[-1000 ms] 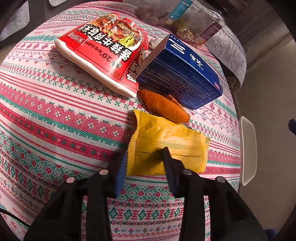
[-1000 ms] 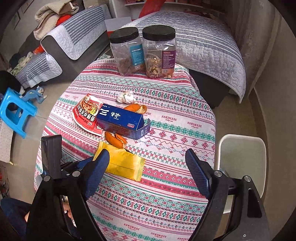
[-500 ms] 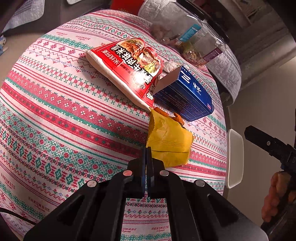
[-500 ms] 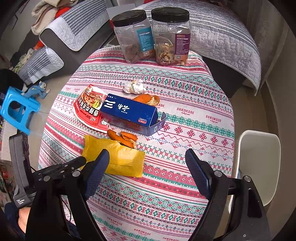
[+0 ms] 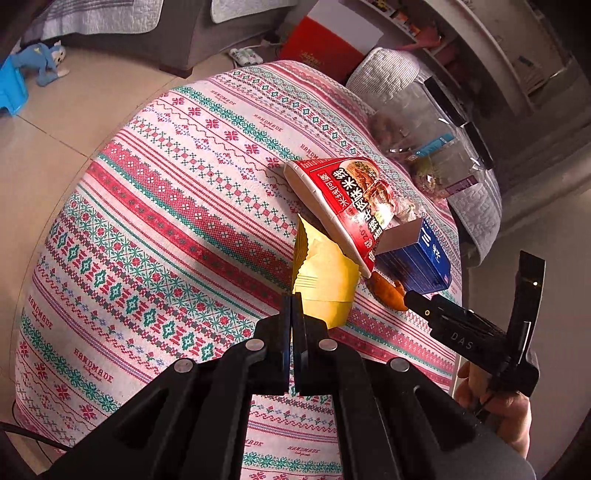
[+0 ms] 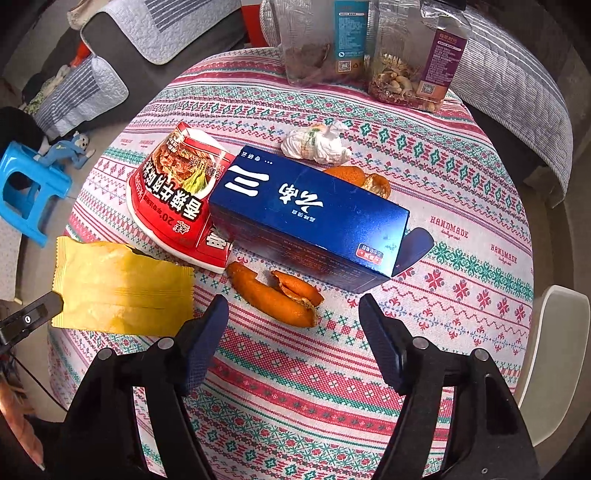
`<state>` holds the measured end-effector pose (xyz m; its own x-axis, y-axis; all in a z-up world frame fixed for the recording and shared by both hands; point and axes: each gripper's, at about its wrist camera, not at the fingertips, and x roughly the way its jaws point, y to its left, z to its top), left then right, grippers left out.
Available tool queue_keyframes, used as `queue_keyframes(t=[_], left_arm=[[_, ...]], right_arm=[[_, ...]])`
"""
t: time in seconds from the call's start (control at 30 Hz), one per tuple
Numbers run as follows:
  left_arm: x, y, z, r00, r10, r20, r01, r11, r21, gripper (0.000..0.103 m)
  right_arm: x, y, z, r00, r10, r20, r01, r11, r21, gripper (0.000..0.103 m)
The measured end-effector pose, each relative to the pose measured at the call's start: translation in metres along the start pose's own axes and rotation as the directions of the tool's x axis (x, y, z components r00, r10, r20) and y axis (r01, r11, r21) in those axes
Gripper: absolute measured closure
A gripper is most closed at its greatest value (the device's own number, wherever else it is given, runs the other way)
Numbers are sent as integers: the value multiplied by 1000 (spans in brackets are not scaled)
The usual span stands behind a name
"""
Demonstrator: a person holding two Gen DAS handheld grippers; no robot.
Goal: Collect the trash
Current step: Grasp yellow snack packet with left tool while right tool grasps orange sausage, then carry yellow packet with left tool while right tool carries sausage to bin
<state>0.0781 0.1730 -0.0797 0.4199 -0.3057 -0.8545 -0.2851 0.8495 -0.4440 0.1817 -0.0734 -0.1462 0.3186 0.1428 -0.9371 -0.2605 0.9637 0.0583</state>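
My left gripper (image 5: 291, 302) is shut on the edge of a yellow snack wrapper (image 5: 321, 280), which hangs lifted off the patterned tablecloth (image 5: 166, 229). In the right wrist view the wrapper (image 6: 122, 288) floats at the left. My right gripper (image 6: 291, 302) points down over a curled orange peel (image 6: 273, 295). Its jaws are closing, and the peel lies between them untouched. Behind the peel lie a blue carton (image 6: 306, 214), a tipped red noodle cup (image 6: 177, 199), a crumpled tissue (image 6: 317, 146) and a second peel (image 6: 362, 179).
Two clear snack jars (image 6: 325, 40) (image 6: 417, 55) stand at the table's far edge. A white bin (image 6: 554, 350) sits on the floor by the table's right side. A blue stool (image 6: 26, 192) and a grey sofa (image 6: 155, 29) are off to the left.
The left gripper shut on the yellow wrapper and lifted it up and leftward off the cloth. The right gripper came down close over the orange peel, and its jaws narrowed.
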Motion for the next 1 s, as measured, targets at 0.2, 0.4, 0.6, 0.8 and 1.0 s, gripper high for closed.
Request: queue_keyframes(t=[0.2, 0.4, 0.6, 0.8, 1.0], left_arm=[[-5, 4, 3, 1000, -1, 9, 1, 1000, -8, 103], [-6, 6, 3, 1000, 11, 14, -10, 1000, -19, 103], [-8, 0, 2, 1000, 13, 22, -13, 1000, -12, 103], [-9, -12, -1, 999, 14, 32, -14, 1000, 6, 103], [-11, -27, -3, 999, 8, 45, -10, 999, 33, 103]], right_arm=[[28, 9, -1, 999, -21, -28, 20, 1000, -12, 59], [27, 20, -1, 999, -32, -28, 31, 999, -35, 83], [18, 24, -8, 999, -18, -40, 16, 999, -45, 90], [-2, 21, -17, 999, 0, -36, -2, 999, -38, 92], [-27, 8, -24, 1000, 9, -18, -9, 1000, -9, 92]])
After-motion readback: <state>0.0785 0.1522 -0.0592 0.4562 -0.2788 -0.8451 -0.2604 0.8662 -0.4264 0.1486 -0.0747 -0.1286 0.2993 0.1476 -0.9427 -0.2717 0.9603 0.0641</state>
